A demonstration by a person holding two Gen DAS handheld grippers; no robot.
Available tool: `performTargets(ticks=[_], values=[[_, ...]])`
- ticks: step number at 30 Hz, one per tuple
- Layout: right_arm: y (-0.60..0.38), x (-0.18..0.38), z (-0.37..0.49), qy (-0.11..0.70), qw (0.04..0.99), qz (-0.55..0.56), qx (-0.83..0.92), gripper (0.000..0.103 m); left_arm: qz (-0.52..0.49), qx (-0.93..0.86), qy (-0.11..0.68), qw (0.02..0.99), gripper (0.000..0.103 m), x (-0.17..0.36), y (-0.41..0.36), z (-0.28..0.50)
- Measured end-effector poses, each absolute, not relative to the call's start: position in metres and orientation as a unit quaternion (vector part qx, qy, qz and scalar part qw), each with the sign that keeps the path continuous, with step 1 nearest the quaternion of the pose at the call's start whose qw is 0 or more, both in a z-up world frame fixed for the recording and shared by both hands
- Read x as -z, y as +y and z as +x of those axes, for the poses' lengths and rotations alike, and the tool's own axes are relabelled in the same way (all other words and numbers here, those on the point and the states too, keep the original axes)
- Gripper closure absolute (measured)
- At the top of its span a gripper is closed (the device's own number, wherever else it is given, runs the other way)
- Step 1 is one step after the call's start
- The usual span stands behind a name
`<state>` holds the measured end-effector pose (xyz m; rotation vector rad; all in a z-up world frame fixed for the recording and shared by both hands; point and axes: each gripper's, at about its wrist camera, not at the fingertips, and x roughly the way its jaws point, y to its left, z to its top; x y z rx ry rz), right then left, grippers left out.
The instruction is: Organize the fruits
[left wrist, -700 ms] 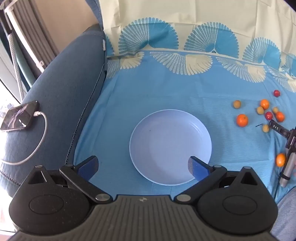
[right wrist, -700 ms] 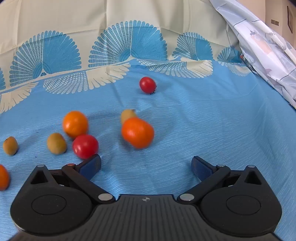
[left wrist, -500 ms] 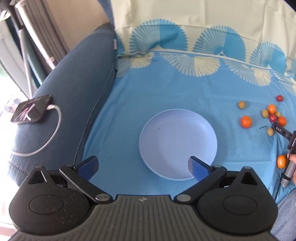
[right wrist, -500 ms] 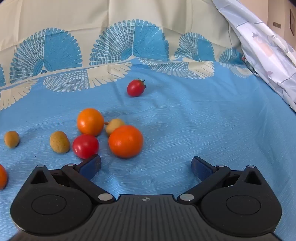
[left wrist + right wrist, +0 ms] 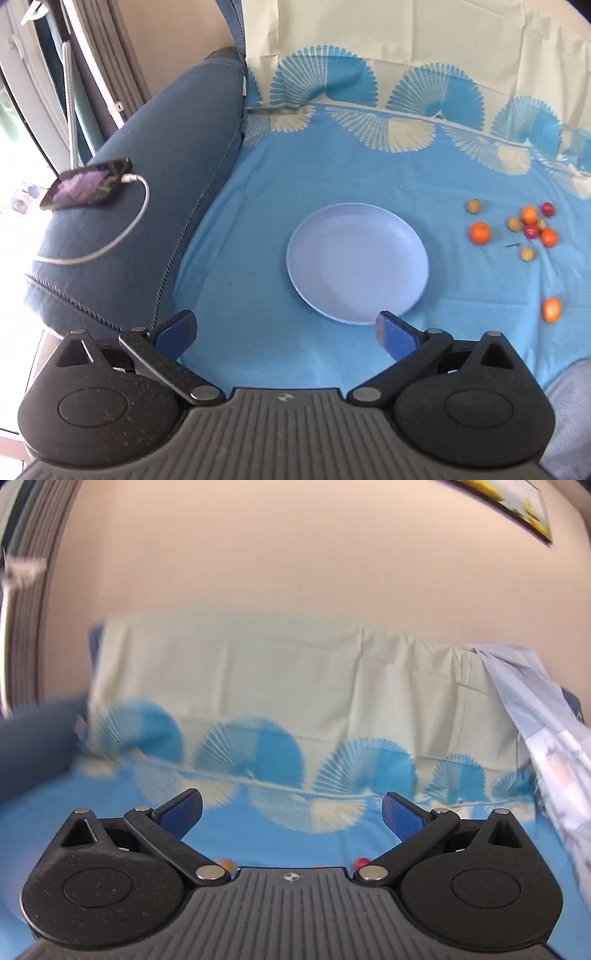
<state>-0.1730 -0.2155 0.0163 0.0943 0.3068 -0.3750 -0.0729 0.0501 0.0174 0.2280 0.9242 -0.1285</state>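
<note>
Blue cloth (image 5: 332, 177); both tongs gape wide, unladen. Right of left tongs (image 5: 286, 330), small fruits (image 5: 480, 232) likely roll; pinch gently across middles.

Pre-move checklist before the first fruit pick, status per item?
1. Left gripper open and holding nothing: ok.
2. Right gripper open and holding nothing: ok.
3. Plate free to receive fruit: ok, nothing lies in it.
4. Fruits reachable on the cloth: ok in the left wrist view; the cluster lies right of the plate, a lone orange fruit nearer the camera.
5. Right gripper aimed at the fruit: not ok; its view is blurred and shows mostly wall and sofa back, with only slivers of fruit at the gripper body.
6. Phone and its cable out of the way: ok, on the sofa arm, apart from the plate.
</note>
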Motion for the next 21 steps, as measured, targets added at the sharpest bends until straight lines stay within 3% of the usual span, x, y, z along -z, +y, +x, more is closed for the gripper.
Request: performTargets(ticks=[5,21], values=[[-0.152,-0.017,-0.170,0.317,0.938,0.116,0.082,0.000,0.107,0.056,0.441,0.889,0.000,-0.019,0.064,-0.087],[-0.088,-0.021,-0.188,0.320,0.940,0.074,0.095,0.000,0.084,0.066,0.429,0.897,0.000,-0.035,0.085,-0.104]])
